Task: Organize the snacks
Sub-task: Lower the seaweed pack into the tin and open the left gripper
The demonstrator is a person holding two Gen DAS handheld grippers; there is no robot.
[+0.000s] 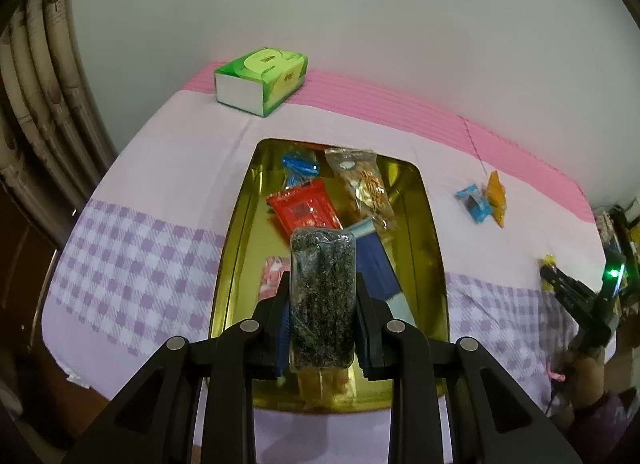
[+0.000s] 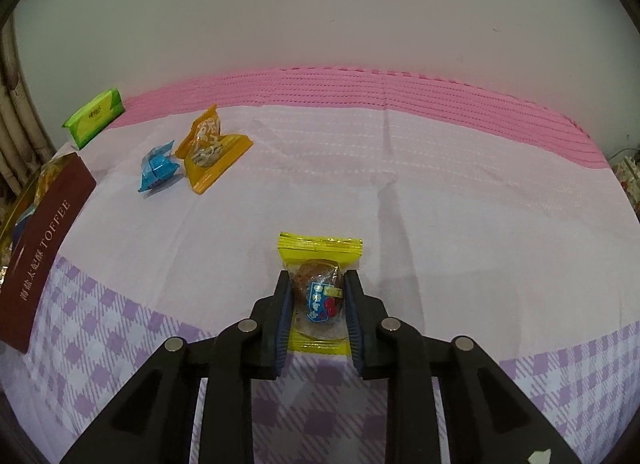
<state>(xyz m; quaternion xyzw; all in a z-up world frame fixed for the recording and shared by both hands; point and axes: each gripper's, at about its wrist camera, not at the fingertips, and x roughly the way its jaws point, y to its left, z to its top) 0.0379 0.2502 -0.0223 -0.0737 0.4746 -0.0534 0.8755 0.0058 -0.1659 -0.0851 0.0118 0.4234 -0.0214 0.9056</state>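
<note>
Left gripper [image 1: 323,296] is pinching a clear pack of dark seaweed-like snack [image 1: 322,300], fingers clamped on its two long sides, hanging over the near part of the gold tin tray [image 1: 434,264]. Right gripper [image 2: 316,304] is pinching a yellow-edged wrapped candy [image 2: 319,290], fingers pressed on both sides, low over the checked cloth; cannot tell if the candy is lifted or resting.

Progress, judging: roughly past halfway. Sitting in the tray are a red packet [image 1: 304,210], a blue wrapped sweet [image 1: 300,166], a clear bag of brown crackers [image 1: 366,184], a dark blue pack [image 1: 376,268] and a pink one [image 1: 272,272]. Left to do: drop the seaweed pack, bring the candy over, then collect the blue candy [image 2: 157,166] and orange packet [image 2: 212,152] lying just beside each other on the tabletop [image 2: 440,184].

Room: tray is getting crowded, free floor mostly along its left wall. Tray rim is raised, so the pack needs to clear it. Green tissue box [image 1: 262,78] is sitting well behind the tray, out of the way. Tabletop between the right gripper and the loose sweets looks open; the brown toffee lid [image 2: 40,256] is lying at the left edge.
</note>
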